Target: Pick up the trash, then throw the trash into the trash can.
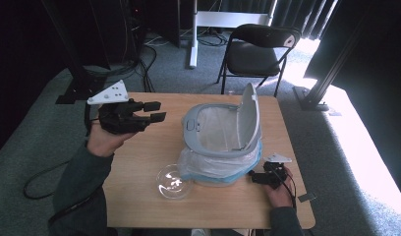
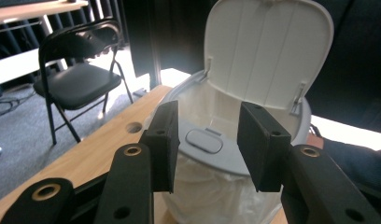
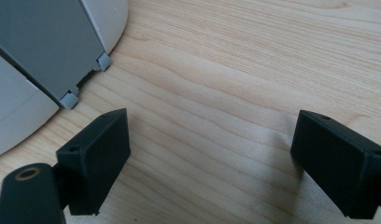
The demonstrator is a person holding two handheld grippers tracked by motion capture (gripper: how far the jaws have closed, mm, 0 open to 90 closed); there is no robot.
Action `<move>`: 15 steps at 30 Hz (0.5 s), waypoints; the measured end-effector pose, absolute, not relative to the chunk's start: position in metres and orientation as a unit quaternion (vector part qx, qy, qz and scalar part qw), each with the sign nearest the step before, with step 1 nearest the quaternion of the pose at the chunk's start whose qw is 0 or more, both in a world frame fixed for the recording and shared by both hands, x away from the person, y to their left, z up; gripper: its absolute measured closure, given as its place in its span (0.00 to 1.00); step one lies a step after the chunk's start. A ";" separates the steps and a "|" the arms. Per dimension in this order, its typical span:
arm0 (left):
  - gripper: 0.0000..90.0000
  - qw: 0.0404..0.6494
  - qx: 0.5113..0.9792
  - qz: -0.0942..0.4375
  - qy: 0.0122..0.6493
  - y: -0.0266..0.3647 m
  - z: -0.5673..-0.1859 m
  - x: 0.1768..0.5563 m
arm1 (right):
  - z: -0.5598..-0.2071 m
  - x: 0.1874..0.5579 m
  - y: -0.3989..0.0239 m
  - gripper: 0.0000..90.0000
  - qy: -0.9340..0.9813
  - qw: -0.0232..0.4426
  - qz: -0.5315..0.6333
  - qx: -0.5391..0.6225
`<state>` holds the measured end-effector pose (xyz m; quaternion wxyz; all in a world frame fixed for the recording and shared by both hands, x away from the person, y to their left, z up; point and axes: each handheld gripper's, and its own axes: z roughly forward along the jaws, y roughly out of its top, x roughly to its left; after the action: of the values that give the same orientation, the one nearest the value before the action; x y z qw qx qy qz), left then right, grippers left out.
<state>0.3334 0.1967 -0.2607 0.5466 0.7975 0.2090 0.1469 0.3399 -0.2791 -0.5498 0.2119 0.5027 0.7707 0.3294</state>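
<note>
Left gripper (image 1: 157, 111) raised over the table's (image 1: 154, 147) left side, jaws wide and empty, aimed at the lidded bin (image 1: 223, 140) mid-table, lid up, right gripper (image 1: 255, 178) low beside the bin's base, jaws wide, glass bowl (image 1: 174, 181) in front.

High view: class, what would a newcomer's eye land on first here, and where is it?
A grey bin with a white liner stands mid-table, its white lid flipped upright. A clear glass bowl sits at its near-left foot. The left gripper hovers open left of the bin, aimed at it.
</note>
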 end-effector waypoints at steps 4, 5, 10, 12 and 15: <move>0.66 0.549 0.793 0.152 0.217 0.201 -0.265 0.334 | -0.550 0.340 -0.279 0.12 0.771 0.212 0.329 0.503; 0.66 0.550 0.791 0.153 0.220 0.203 -0.266 0.335 | -0.550 0.340 -0.279 0.12 0.771 0.212 0.329 0.503; 0.65 0.548 0.788 0.156 0.232 0.209 -0.274 0.338 | -0.550 0.340 -0.279 0.12 0.771 0.212 0.329 0.503; 0.65 0.543 0.789 0.163 0.235 0.211 -0.279 0.339 | -0.550 0.340 -0.279 0.12 0.771 0.212 0.329 0.503; 0.65 0.543 0.788 0.161 0.240 0.215 -0.287 0.341 | -0.550 0.340 -0.279 0.12 0.771 0.212 0.329 0.503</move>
<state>0.3406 0.2148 -0.2875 0.5432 0.7881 0.2404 0.1613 0.3399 -0.2791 -0.5498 0.2118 0.5027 0.7706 0.3294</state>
